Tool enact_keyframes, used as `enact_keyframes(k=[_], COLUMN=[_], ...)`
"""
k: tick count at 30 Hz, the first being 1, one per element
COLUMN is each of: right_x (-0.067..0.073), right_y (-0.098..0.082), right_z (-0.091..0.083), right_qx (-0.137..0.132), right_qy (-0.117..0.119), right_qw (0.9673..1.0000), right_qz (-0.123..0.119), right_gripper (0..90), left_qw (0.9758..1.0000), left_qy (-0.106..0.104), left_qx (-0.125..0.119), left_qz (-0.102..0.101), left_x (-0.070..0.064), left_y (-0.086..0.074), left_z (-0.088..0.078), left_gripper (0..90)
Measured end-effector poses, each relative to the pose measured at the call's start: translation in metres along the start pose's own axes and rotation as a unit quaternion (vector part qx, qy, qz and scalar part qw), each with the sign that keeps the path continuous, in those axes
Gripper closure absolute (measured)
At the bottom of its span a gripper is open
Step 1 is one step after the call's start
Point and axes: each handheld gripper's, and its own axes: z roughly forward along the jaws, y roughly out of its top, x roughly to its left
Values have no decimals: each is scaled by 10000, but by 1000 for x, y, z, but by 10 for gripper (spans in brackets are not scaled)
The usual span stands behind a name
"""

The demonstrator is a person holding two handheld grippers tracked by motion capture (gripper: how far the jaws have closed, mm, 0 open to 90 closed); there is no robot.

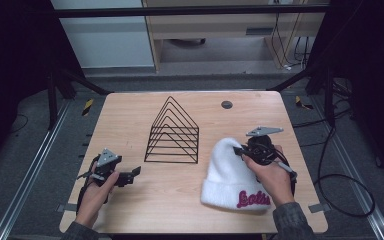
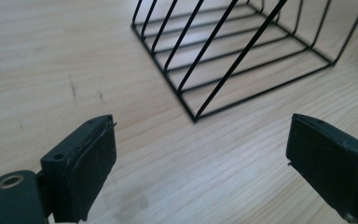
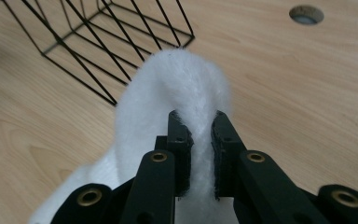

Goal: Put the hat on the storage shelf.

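Now our right gripper (image 3: pixel 199 140) is clamped on a fold of the white beanie (image 1: pixel 232 175), the fuzzy crown pinched between its two jaws and drawn up into a soft ridge above the table (image 1: pixel 130 210). The cuff with its pink lettering lies flat on the wood, nearer to us than the black wire rack (image 1: pixel 172 132) and off to its right, while the pinched crown sits just beside the rack's near right corner. Our left gripper (image 1: pixel 130 175) hangs released on the rack's other side, jaws wide apart with nothing between them, pointing toward the rack's near left corner. So the grasp looks done and the lift looks barely begun; we judge that carrying the beanie over to the rack and settling it there is still ahead, if the rack is indeed its destination, and the free gripper has yet to help.
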Motion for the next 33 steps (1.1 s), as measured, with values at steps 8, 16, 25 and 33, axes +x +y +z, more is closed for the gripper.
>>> enact_keyframes(k=[8,16,25,33], right_x=[6,22,30,36], right_y=[1,34,72,101], right_z=[-28,-53,-69,-75], right_qx=[-491,-838,-1114,-1325], right_qy=[105,73,-61,33], right_qw=[9987,9955,9918,9885], right_qz=[-94,-438,-629,-734], right_gripper=[815,818,820,821], left_qw=[9992,9995,9990,9975], left_qy=[-128,7,40,31], left_qx=[-369,-330,-289,-395], left_qz=[-5,31,330,592], left_x=[-9,-4,-13,-15], left_y=[5,7,32,66], left_z=[4,5,0,-14], left_gripper=[82,81,76,74])
